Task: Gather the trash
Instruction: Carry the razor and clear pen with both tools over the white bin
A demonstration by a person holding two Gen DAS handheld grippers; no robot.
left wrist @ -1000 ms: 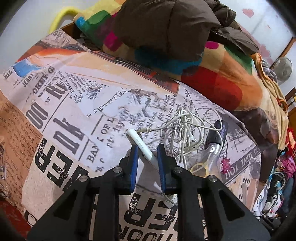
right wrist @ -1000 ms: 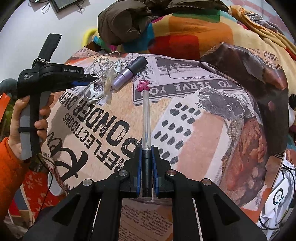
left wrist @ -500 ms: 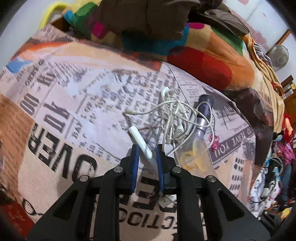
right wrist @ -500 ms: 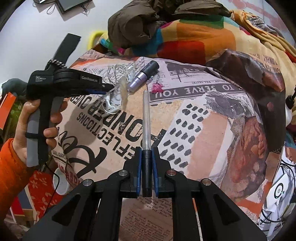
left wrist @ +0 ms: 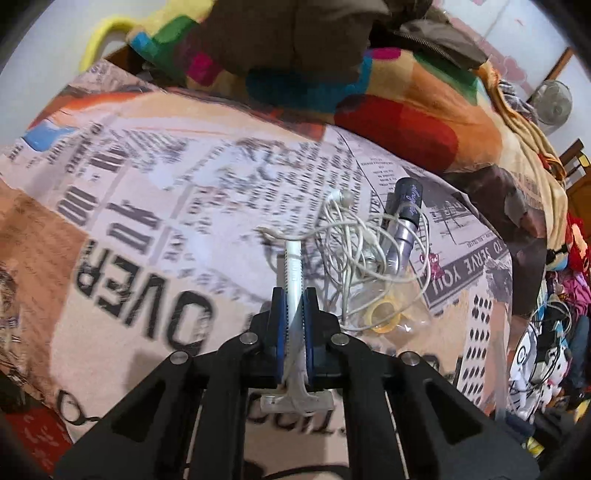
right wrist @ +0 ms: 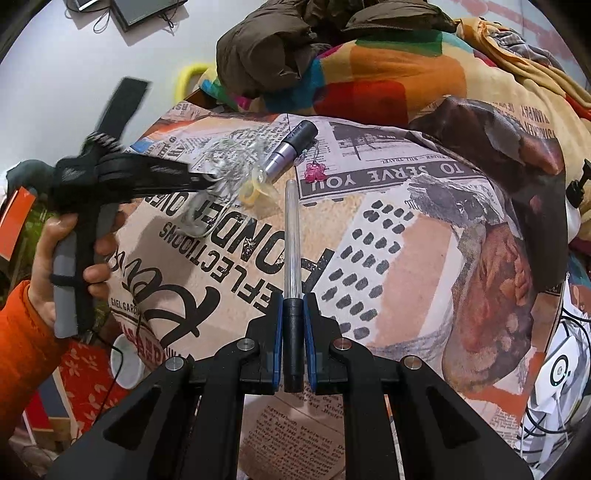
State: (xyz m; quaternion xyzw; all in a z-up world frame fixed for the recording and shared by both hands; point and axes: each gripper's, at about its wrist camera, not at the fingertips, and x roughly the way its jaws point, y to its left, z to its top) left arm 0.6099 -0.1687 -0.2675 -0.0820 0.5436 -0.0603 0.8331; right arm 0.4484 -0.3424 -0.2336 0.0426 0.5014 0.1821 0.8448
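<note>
My left gripper (left wrist: 293,295) is shut on a white disposable razor (left wrist: 293,266), handle pointing forward, head behind the fingers. It hangs above a bed with a newspaper-print sheet (left wrist: 147,221). Just ahead on the sheet lie tangled white earphones (left wrist: 347,240), a purple and black tube (left wrist: 404,218) and a clear wrapper with a yellow ring (left wrist: 386,314). My right gripper (right wrist: 293,299) is shut on a clear pen with a black cap (right wrist: 291,236), held above the sheet. The left gripper (right wrist: 199,179) shows at the left of the right wrist view, blurred.
A pink charm (right wrist: 314,171) lies on the sheet near the tube (right wrist: 291,149). A colourful blanket (left wrist: 388,122) and a brown jacket (left wrist: 295,33) are piled at the bed's far end. Clutter and cables (right wrist: 561,373) lie off the right side.
My left gripper has lifted the razor and turned it straight between the fingers, moving back from the earphones. My right gripper has pulled the pen back and away from the pink charm.
</note>
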